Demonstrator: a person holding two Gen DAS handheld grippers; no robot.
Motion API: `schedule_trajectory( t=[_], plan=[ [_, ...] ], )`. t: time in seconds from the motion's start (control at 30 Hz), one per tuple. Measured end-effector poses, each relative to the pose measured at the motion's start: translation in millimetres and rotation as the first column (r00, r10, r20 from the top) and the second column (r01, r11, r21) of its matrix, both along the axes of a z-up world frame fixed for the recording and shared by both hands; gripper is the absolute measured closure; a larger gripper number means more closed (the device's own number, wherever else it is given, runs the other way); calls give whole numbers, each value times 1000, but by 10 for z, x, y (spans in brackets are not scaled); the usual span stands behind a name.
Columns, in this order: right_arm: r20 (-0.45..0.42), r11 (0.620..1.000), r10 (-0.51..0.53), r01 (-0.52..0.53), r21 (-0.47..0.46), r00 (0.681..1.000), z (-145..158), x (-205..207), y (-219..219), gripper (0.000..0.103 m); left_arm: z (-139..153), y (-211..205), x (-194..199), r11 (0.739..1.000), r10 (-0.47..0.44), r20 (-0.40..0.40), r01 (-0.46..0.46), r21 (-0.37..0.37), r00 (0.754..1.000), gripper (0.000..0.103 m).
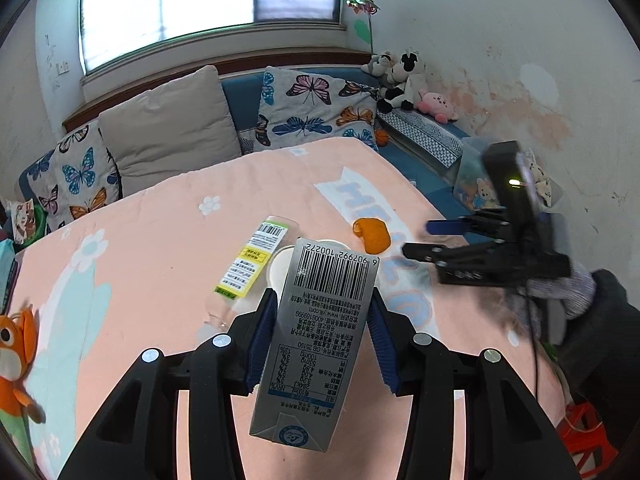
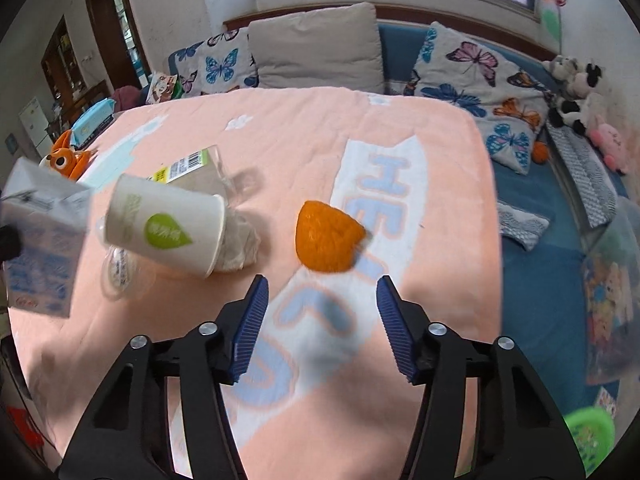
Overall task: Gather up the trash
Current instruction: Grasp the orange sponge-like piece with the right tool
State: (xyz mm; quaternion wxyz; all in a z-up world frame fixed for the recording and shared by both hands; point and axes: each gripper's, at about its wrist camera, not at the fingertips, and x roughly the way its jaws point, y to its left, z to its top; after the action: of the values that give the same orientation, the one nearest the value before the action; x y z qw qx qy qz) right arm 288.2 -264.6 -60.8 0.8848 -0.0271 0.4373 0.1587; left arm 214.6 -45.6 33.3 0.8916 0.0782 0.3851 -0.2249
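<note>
My left gripper is shut on a silver milk carton, held above the pink cloth; the carton also shows at the left edge of the right wrist view. An orange peel lies on the cloth just beyond my right gripper, which is open with nothing between its fingers. A white paper cup lies on its side beside a crumpled tissue. A clear bottle with a green and yellow label lies behind the cup. In the left wrist view the right gripper hovers next to the peel.
Butterfly cushions and a beige cushion line the blue sofa behind the cloth. Plush toys sit in the corner. An orange fox plush lies at the cloth's left edge. A clear storage bin stands at the right.
</note>
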Motion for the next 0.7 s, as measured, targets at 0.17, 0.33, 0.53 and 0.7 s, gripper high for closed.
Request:
schedule_trajectory(
  t=[0.17,0.33,0.53,0.7],
  plan=[
    [-20,1000,-5,5,15,1000,-138,236,26,50,-9,74,41,1000,0,-10,-1,-22,1000,59],
    [-35,999,-14,16,37,999,-224,426,49,52,-41,77,65,1000,-9,-13,9,-24,1000,59],
    [-36,999,-25,26,34,999,-297,510,53,55,-74,94,87,1000,-4,-20,4,-31,1000,59],
    [-30,999,-27,28,29,999,-303,528,36,56,-85,87,70,999,-2,-23,1,-34,1000,59]
  ],
)
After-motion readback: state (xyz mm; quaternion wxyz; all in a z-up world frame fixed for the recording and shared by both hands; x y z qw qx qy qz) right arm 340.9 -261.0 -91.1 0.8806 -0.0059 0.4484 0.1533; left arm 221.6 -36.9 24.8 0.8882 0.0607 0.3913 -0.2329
